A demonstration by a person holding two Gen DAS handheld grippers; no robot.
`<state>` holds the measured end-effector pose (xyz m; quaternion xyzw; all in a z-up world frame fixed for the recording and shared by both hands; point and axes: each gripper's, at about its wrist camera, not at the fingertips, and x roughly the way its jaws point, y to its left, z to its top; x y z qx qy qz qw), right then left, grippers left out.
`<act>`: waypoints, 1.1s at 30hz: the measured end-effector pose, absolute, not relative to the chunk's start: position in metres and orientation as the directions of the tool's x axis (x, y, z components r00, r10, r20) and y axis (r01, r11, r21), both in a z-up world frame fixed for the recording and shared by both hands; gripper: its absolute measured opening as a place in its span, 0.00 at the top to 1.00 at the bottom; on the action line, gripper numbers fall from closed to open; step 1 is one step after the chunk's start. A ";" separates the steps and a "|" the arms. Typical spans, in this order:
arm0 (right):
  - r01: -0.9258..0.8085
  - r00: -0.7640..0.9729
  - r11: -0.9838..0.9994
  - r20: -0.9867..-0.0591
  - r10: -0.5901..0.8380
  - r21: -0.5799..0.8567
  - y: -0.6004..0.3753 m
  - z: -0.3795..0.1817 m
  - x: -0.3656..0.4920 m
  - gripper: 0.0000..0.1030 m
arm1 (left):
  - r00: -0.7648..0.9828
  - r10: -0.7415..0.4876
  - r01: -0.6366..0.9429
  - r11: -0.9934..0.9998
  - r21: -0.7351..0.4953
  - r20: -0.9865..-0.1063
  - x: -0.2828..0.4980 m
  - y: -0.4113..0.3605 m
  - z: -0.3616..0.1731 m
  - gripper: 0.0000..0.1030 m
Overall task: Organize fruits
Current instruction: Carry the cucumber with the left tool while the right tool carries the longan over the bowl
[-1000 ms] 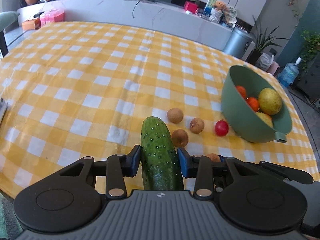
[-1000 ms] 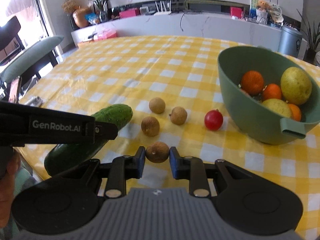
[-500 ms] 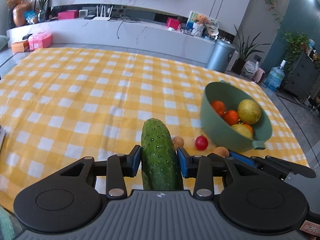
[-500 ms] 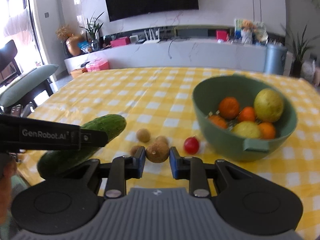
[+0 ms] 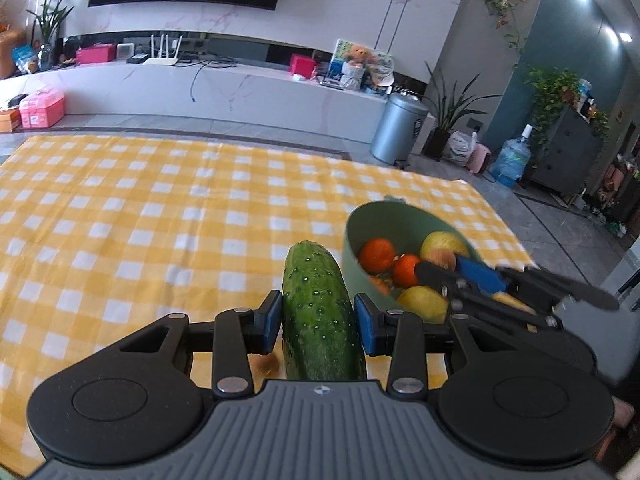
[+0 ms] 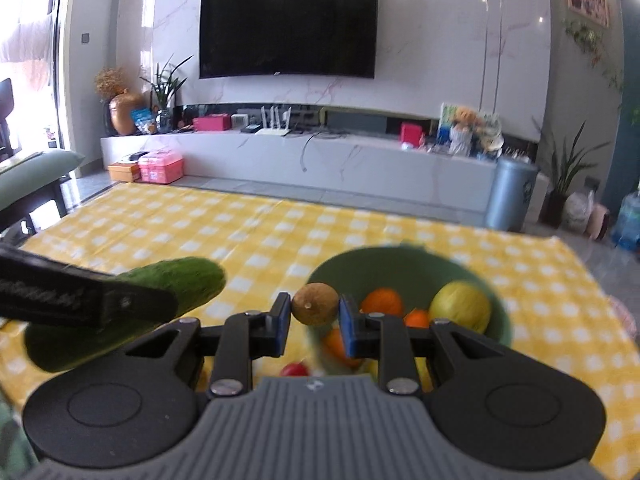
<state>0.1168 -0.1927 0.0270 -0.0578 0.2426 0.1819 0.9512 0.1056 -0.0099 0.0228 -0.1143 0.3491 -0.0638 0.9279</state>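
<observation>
My left gripper is shut on a dark green cucumber, held lengthwise above the yellow checked tablecloth. My right gripper is shut on a small brown round fruit, lifted over the near rim of the green bowl. That bowl holds oranges, a yellow-green pear and a lemon. In the left wrist view the right gripper reaches over the bowl from the right. The cucumber shows at the left of the right wrist view. A red cherry tomato lies on the cloth below my right fingers.
The table's far edge faces a long white TV cabinet. A grey bin stands on the floor beyond the far right corner. A green chair cushion sits off the left side.
Both grippers have risen with their loads and tilted up, so more of the room shows. The right one has moved over the bowl; the loose brown fruits have dropped out of sight.
</observation>
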 end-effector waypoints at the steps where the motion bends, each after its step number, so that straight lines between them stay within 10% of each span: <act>1: -0.365 0.827 0.930 -0.473 0.305 -0.038 -0.195 0.030 0.121 0.79 | 0.750 -0.201 0.044 0.966 -0.257 -0.629 0.108 -0.012 0.025 0.58; 33: -0.229 0.823 0.964 -0.501 0.267 0.138 -0.250 0.001 0.195 0.78 | 0.680 -0.308 0.256 0.950 -0.178 -0.665 0.220 -0.086 0.017 0.59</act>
